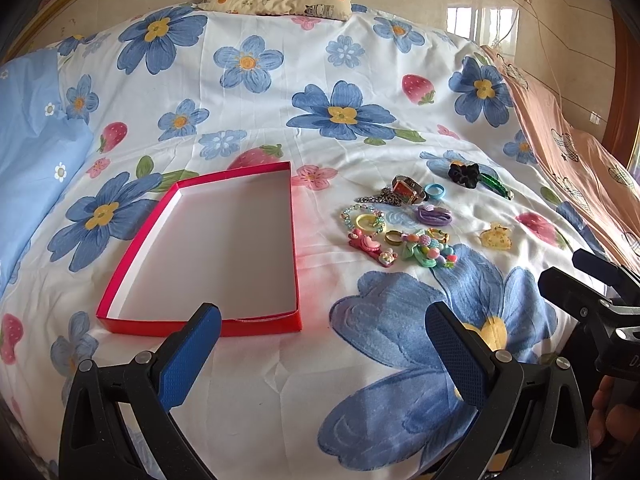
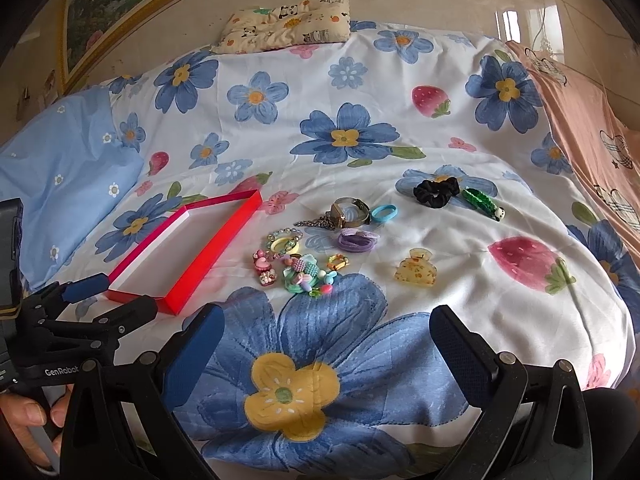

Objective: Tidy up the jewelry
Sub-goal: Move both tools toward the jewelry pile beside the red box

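Both your left gripper (image 1: 322,334) and right gripper (image 2: 326,338) hang spread wide, empty. Red tray (image 1: 199,326) lies left; jewelry pile (image 1: 400,226) sits right of it. Pieces look light and slippery; pinch the bead bracelet (image 1: 362,218) across its band.

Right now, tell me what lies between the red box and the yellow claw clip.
In the right wrist view, between red box and yellow claw clip: pink clip and pastel bead cluster.
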The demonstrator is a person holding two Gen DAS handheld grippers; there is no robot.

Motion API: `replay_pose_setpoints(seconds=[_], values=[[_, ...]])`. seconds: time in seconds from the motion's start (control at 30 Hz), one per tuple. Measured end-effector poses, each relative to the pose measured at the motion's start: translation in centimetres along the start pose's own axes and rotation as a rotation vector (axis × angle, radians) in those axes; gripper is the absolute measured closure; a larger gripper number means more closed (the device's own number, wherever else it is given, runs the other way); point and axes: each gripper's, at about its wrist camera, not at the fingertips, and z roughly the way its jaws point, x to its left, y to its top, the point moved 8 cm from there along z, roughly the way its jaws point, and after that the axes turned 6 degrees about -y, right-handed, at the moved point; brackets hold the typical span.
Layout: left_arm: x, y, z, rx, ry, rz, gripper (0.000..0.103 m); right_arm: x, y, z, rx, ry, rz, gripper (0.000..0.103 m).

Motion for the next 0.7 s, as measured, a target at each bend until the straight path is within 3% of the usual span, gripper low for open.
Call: replay_pose_setpoints(seconds=[0.7], values=[[-0.3,-0.5,1.3,0.019,-0.008,-0.009,0.001,0.2,-0.1,0.2,0.000,0.015,0.006,0.000]])
